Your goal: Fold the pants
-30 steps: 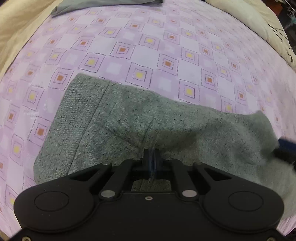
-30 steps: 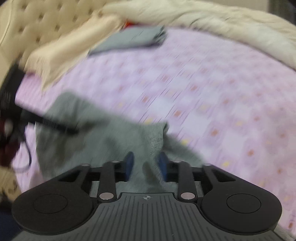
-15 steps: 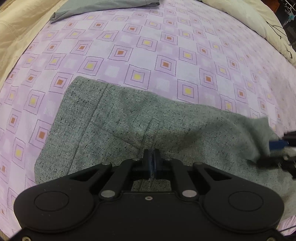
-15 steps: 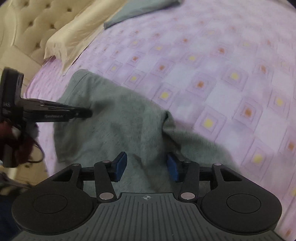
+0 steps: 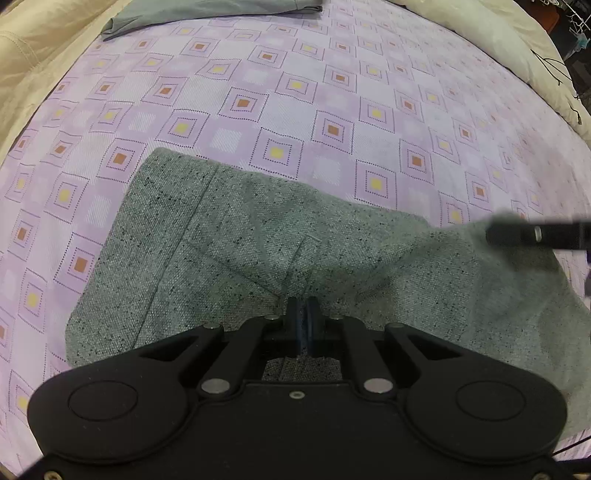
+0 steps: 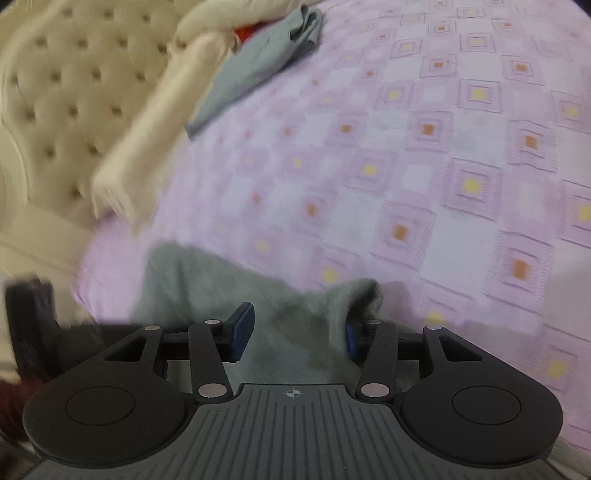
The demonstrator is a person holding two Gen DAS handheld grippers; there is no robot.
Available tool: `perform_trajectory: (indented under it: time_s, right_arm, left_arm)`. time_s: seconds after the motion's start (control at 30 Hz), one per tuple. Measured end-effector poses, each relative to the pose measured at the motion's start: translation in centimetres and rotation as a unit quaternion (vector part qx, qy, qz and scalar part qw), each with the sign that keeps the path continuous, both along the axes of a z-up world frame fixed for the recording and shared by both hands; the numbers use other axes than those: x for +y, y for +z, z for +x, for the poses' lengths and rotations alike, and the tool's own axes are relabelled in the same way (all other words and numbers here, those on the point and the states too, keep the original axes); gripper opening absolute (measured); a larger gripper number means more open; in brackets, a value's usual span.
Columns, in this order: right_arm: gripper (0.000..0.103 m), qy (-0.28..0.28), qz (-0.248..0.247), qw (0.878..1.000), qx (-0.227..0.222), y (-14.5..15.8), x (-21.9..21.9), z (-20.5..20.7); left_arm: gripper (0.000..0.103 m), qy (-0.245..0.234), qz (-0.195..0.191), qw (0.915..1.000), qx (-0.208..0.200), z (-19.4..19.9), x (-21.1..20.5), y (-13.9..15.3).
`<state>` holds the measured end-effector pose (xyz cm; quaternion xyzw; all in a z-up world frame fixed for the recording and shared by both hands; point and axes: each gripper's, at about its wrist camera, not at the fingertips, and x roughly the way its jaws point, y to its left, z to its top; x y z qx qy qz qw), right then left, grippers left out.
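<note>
On the lilac diamond-print bedsheet (image 5: pixel 332 110) lie speckled grey woven pants (image 5: pixel 258 251); the left gripper (image 5: pixel 303 321) pinches a ridge of them, the right gripper (image 6: pixel 295 328) gapes, cloth loose between.

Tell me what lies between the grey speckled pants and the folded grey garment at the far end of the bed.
Only bare purple patterned bedsheet separates the pants from the folded garment; the left wrist view shows it best.

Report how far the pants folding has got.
Done: the grey speckled pants lie doubled over on the checked bedsheet. In hand: the left hand-held gripper pinches the fabric; the right hand-held gripper stands open around a raised fold. Left: the final fold and smoothing.
</note>
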<state>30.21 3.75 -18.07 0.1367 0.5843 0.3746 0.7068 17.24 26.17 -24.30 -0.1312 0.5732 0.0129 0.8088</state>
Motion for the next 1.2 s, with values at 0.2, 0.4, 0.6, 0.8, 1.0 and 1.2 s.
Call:
perform_trajectory:
  time_s: [0.2,0.4,0.6,0.8,1.0,1.2]
  right_arm:
    - [0.006,-0.064,-0.056,0.996,-0.007,-1.4,-0.2,1.4]
    - [0.004,-0.074,-0.092,0.992,-0.043,-1.9,1.3,1.8]
    - [0.008,-0.161,-0.125,0.974,-0.096,-0.3,-0.6,0.5]
    - [0.011,-0.109,-0.171,0.955,-0.218,4.9,-1.1,-2.5]
    - [0.011,-0.014,-0.275,0.937,-0.216,1.8,1.2,-8.7]
    - [0.007,-0.192,-0.384,0.888,-0.164,1.6,-5.7,-10.9]
  left_arm:
    - [0.014,0.004,-0.004,1.0000,-0.003,-0.1,0.1,0.0]
    - [0.014,0.011,-0.008,0.9999,-0.004,-0.7,0.4,0.0]
    - [0.014,-0.046,0.034,0.9983,0.005,-1.8,-0.3,1.0]
    - [0.008,-0.044,0.068,0.9948,-0.062,-1.4,-0.3,5.0]
    - [0.013,-0.056,0.122,0.9908,-0.014,1.4,-0.2,1.6]
    - [0.009,-0.032,0.088,0.9956,-0.007,1.0,1.9,1.7]
